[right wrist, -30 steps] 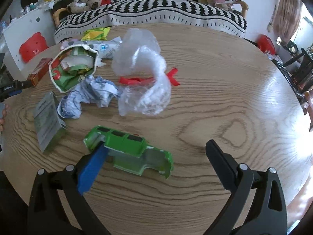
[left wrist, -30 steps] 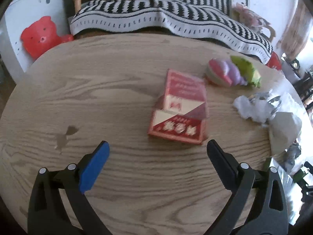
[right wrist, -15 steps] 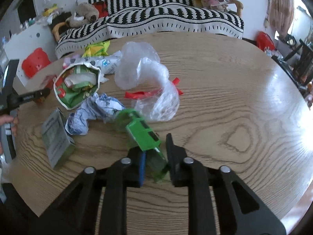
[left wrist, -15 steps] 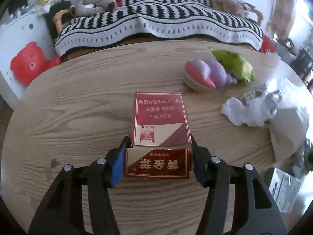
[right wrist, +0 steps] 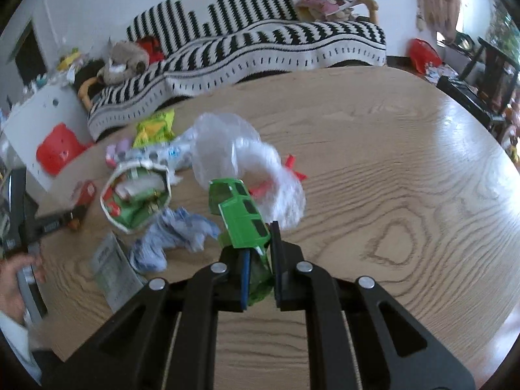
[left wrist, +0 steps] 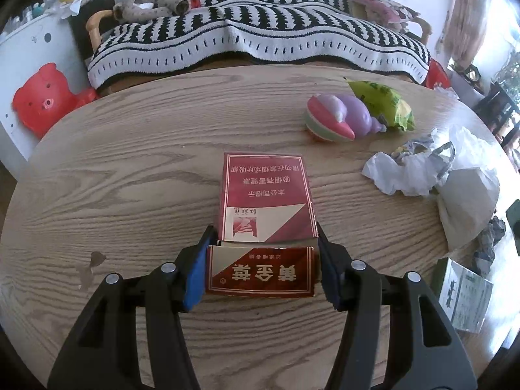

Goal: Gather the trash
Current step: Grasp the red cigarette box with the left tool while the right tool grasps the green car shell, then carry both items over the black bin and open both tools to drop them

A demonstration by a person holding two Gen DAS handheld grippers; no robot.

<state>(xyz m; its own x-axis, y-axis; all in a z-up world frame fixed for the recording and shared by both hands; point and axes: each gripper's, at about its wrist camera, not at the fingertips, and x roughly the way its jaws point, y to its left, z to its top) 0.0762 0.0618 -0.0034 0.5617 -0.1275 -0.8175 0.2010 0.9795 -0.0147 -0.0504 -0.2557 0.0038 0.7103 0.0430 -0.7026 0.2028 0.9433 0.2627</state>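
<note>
My left gripper (left wrist: 261, 247) is shut on a red cigarette box (left wrist: 265, 201) with its lid flap open, at the wooden table (left wrist: 130, 162). My right gripper (right wrist: 260, 253) is shut on a green wrapper (right wrist: 239, 214) and holds it lifted above the table (right wrist: 390, 178). A clear plastic bag (right wrist: 247, 159) with a red strip lies beyond it. Crumpled paper (right wrist: 175, 237) and an opened green and white snack bag (right wrist: 136, 195) lie to its left.
In the left wrist view a pink and purple toy (left wrist: 338, 118), a green snack bag (left wrist: 383, 104), crumpled white paper (left wrist: 406, 172) and a leaflet (left wrist: 461, 295) lie at the right. A striped sofa (left wrist: 260, 39) stands behind the table. The left gripper and hand (right wrist: 19, 243) show in the right wrist view.
My left gripper moved forward and closed on the cigarette box. My right gripper closed on the green wrapper and lifted it off the table.
</note>
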